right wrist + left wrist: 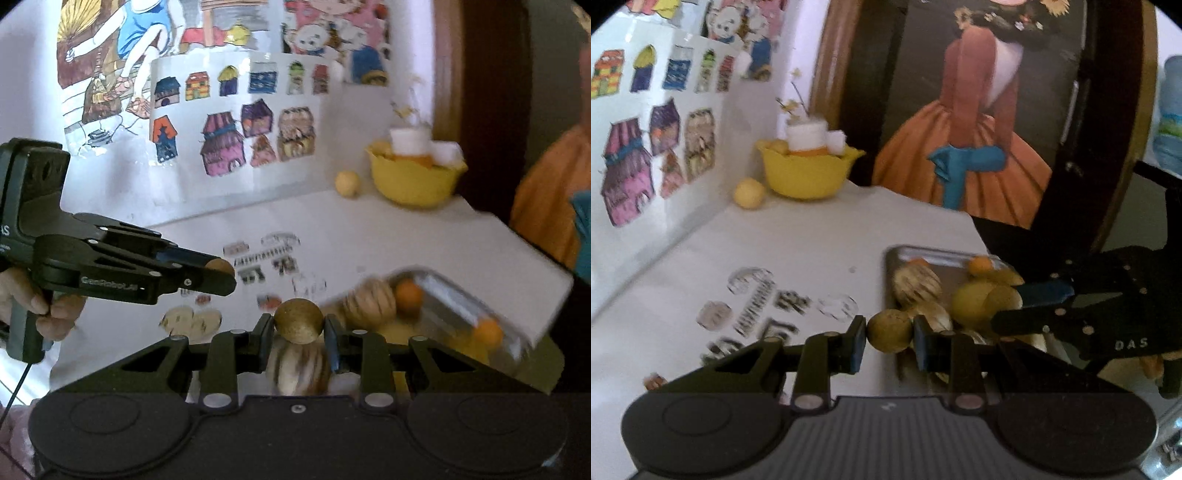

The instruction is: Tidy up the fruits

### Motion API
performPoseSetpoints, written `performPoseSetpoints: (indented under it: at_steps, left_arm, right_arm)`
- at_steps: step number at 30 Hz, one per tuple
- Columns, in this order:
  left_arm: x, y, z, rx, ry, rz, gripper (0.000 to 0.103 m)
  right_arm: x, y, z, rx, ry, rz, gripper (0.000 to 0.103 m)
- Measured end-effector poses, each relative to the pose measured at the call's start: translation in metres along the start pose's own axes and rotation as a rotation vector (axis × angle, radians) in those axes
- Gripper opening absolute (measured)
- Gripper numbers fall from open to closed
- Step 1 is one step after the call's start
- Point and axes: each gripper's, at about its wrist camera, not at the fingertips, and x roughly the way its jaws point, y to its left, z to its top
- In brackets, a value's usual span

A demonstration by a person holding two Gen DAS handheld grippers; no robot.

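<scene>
Fruits in both tools. Brown round fruit (890,330) pinched tight between the two pads of the left gripper (890,333), right at the tips, up off the white table (812,240). Golden-brown fruit (298,321) squeezed the same way in the right gripper (298,325), also at the very tips.

Seen from the left wrist: metal tray (923,254) just ahead and a bit to the right of the tips. Piled in it, a striped melon (916,284), a yellow fruit (971,302) and a small orange (980,265) at the far side. Right tool poking in from the right, over the tray, close beside the left one. Far ahead and to the left, a yellow bowl (809,173) with a white cup (807,134) inside, and a pale yellow ball-shaped fruit (750,192) sitting on the table just left of the bowl. Black-and-white stickers (757,302) on the table, ahead and to the left of the left finger. Big painting of a lady in an orange dress (960,147) behind the tray.

Seen from the right wrist: another striped melon (299,369) right under the held fruit. Left tool off to the left and higher up, gripped by a hand (55,314). Coloured house drawings (236,118) on the wall far ahead
</scene>
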Motion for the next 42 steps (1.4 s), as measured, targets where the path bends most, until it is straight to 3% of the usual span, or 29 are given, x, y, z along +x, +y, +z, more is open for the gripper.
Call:
performPoseSetpoints:
  at_steps: [7, 13, 25, 31, 37, 39, 42]
  left_arm:
    - [0.009, -0.026, -0.03, 0.027, 0.047, -0.02, 0.03]
    - [0.017, -0.035, -0.043, 0.027, 0.048, 0.002, 0.03]
    - [0.024, -0.035, -0.056, 0.009, 0.048, 0.031, 0.03]
    - [0.023, -0.029, -0.06, -0.02, 0.047, 0.027, 0.03]
    - [0.013, -0.027, -0.06, -0.044, 0.017, 0.023, 0.044]
    - [0.006, -0.027, -0.061, -0.052, -0.001, 0.024, 0.065]
    - [-0.003, -0.027, -0.061, -0.055, -0.024, 0.031, 0.068]
  right_arm:
    - [-0.022, 0.01, -0.052, 0.116, 0.012, -0.081, 0.032]
    - [-0.017, 0.028, -0.079, 0.139, 0.013, -0.186, 0.032]
    - [-0.005, 0.051, -0.085, 0.12, -0.003, -0.323, 0.033]
    - [-0.007, 0.058, -0.089, 0.123, -0.017, -0.356, 0.041]
    - [-0.019, 0.065, -0.094, 0.173, -0.055, -0.384, 0.055]
    - [-0.024, 0.068, -0.095, 0.186, -0.07, -0.391, 0.061]
    - [-0.031, 0.075, -0.097, 0.203, -0.09, -0.404, 0.066]
